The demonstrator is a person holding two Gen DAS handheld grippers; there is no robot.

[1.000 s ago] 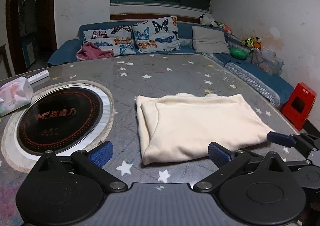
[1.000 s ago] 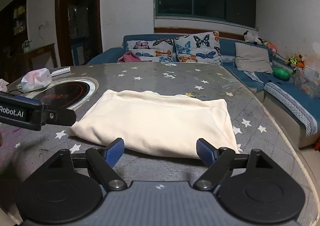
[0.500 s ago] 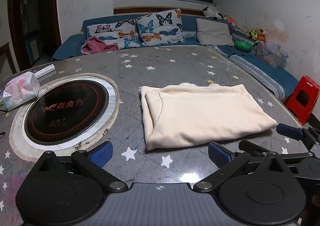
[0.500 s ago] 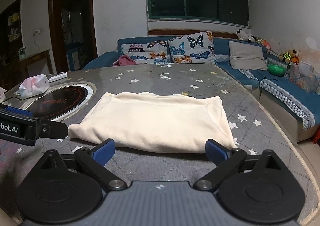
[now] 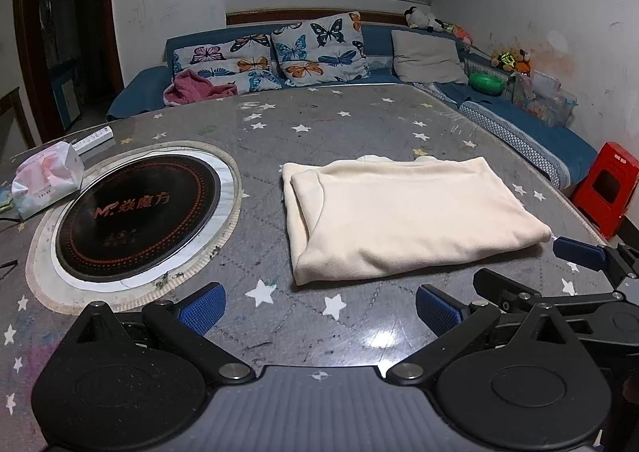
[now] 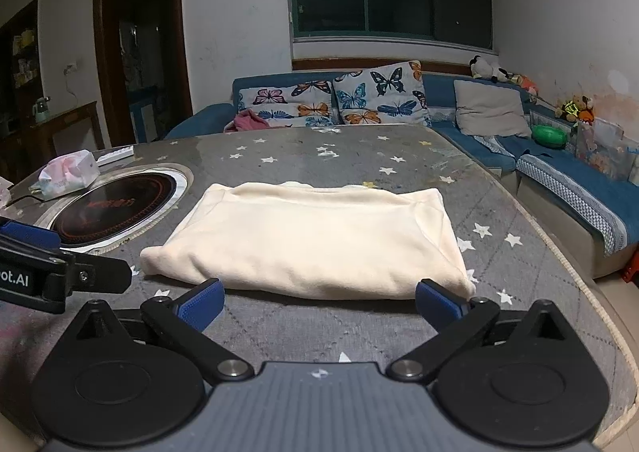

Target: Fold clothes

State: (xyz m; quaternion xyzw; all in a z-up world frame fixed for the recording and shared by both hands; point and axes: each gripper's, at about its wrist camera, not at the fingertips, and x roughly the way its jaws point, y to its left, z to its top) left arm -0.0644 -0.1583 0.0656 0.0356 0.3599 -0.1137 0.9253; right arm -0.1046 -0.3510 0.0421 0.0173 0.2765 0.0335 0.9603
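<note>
A cream garment (image 5: 403, 216), folded into a flat rectangular bundle, lies on the grey star-patterned table (image 5: 319, 120), toward its right half. The left gripper (image 5: 319, 306) is open, its 2 blue-padded fingers spread wide above the table short of the garment's near edge, gripping nothing. The right gripper (image 6: 319, 302) is likewise open and empty, fingers apart, their tips just at the bundle's near fold; actual contact cannot be determined. In the left wrist view, the right gripper's fingers appear at the right edge, near the garment's right corner. A round black induction hob (image 5: 135, 208) is set into the table to the left of the garment, apart from it. A tissue pack (image 5: 46, 178) and a white remote (image 5: 94, 138) lie beyond the hob. Behind the table stands a blue sofa (image 6: 579, 180) carrying 2 butterfly cushions (image 6: 379, 94). A red stool (image 5: 605, 188) stands on the floor at the right.
</note>
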